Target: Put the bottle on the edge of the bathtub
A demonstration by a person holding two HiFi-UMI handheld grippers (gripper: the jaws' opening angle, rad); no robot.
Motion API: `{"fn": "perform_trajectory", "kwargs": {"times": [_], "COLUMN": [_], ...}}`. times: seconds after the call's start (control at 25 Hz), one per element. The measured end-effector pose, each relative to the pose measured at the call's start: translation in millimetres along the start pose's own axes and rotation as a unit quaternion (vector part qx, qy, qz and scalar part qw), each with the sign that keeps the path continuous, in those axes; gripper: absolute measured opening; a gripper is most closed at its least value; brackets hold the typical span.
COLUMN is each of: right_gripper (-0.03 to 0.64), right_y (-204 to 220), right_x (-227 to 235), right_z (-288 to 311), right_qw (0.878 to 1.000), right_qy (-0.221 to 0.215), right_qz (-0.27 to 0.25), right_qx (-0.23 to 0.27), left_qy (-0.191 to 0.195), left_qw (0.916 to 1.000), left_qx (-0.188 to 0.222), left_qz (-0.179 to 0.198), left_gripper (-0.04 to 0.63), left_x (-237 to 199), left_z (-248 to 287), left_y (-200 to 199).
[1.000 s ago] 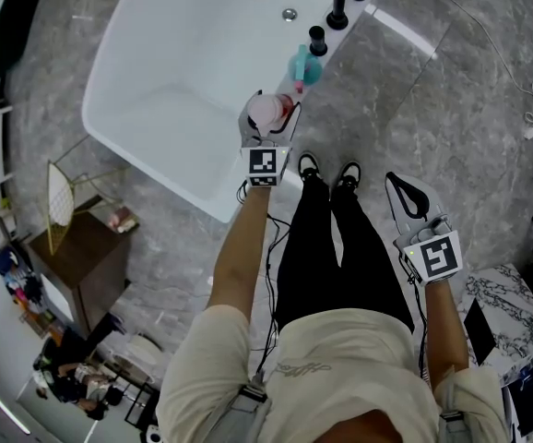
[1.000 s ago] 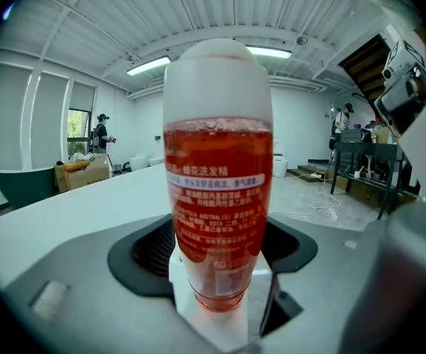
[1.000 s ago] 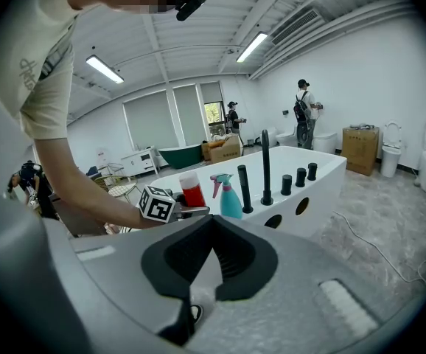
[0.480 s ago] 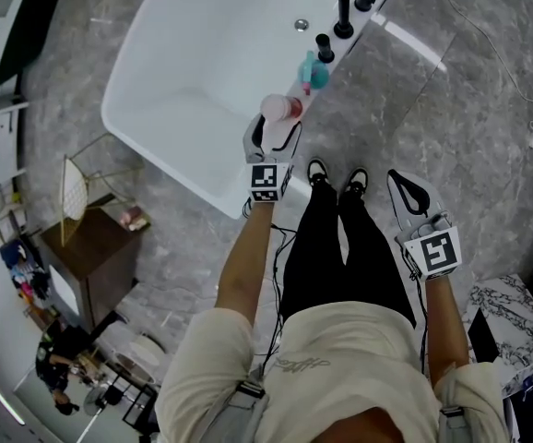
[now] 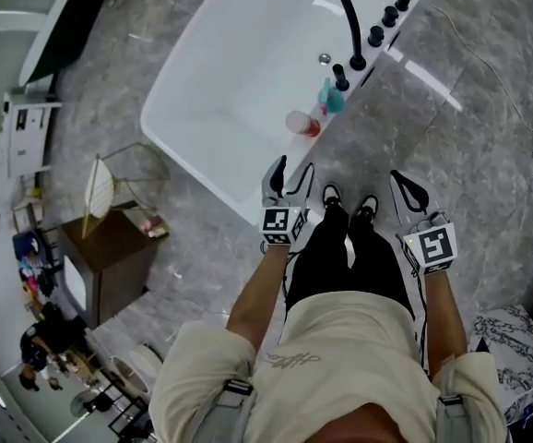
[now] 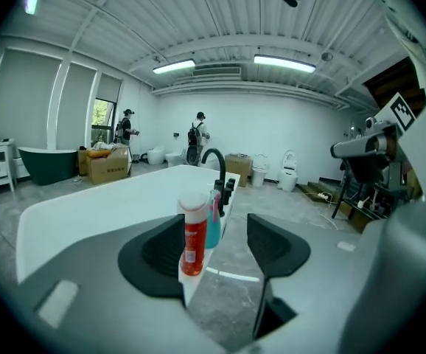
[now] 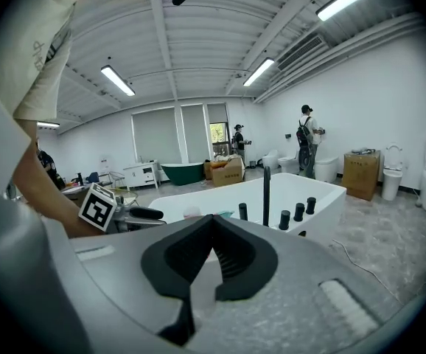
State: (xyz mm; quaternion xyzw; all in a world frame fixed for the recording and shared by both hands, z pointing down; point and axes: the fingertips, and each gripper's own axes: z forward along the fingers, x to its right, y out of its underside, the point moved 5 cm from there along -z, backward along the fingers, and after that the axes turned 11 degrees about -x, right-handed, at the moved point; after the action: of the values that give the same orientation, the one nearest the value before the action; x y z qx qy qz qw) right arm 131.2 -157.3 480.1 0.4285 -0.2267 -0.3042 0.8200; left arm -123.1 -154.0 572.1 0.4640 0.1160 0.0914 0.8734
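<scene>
**Bottle set on the tub edge, left gripper clear of it**

The white bathtub [image 5: 213,92] carries the red bottle [image 5: 302,124] upright on its near rim, just beside a teal bottle [image 5: 333,100]. The left gripper [image 5: 291,169] hangs well apart from it, jaws wide but closing on nothing. The right gripper [image 5: 405,190] has its jaws together, empty. The placing looks done, and the next move probably calls only for drawing away. A second ago the left jaws stood at the bottle; now they have pulled back.
</scene>
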Motion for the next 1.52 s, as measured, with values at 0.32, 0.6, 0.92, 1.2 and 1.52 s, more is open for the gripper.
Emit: {"fn": "perform_trajectory", "kwargs": {"times": [0.32,0.6,0.92,1.2,1.52], "right_gripper": [0.002,0.002,0.002,0.001,0.0], "right_y": [-25.1,-40.0,-68.6,-105.7,-139.2], "right_x": [-3.3,-6.1,-10.8,-16.9,-25.8], "right_z": [-28.6,-47.7,-69.9,-88.6,-90.4], "right_qw": [0.999,0.998,0.995,0.991,0.985], "right_qy": [0.016,0.032,0.061,0.076,0.09], "right_qz": [-0.02,-0.026,-0.033,-0.034,-0.054], "right_qx": [0.036,0.05,0.066,0.103,0.133], "left_qy": [-0.021,-0.038,-0.011,0.005,0.023], "left_qw": [0.9972,0.9962,0.9966,0.9927,0.9855], "left_qx": [0.063,0.075,0.077,0.096,0.146], "left_qz": [0.033,0.022,0.03,0.073,0.084], "left_gripper": [0.161,0.017,0.017,0.017,0.018], "left_x": [13.8,20.0,19.4,17.4,10.6], "left_z": [-49.5,-91.2,-112.4,-144.1,-175.4], "left_y": [-83.1,-121.4,-156.0,-208.2,-243.3]}}
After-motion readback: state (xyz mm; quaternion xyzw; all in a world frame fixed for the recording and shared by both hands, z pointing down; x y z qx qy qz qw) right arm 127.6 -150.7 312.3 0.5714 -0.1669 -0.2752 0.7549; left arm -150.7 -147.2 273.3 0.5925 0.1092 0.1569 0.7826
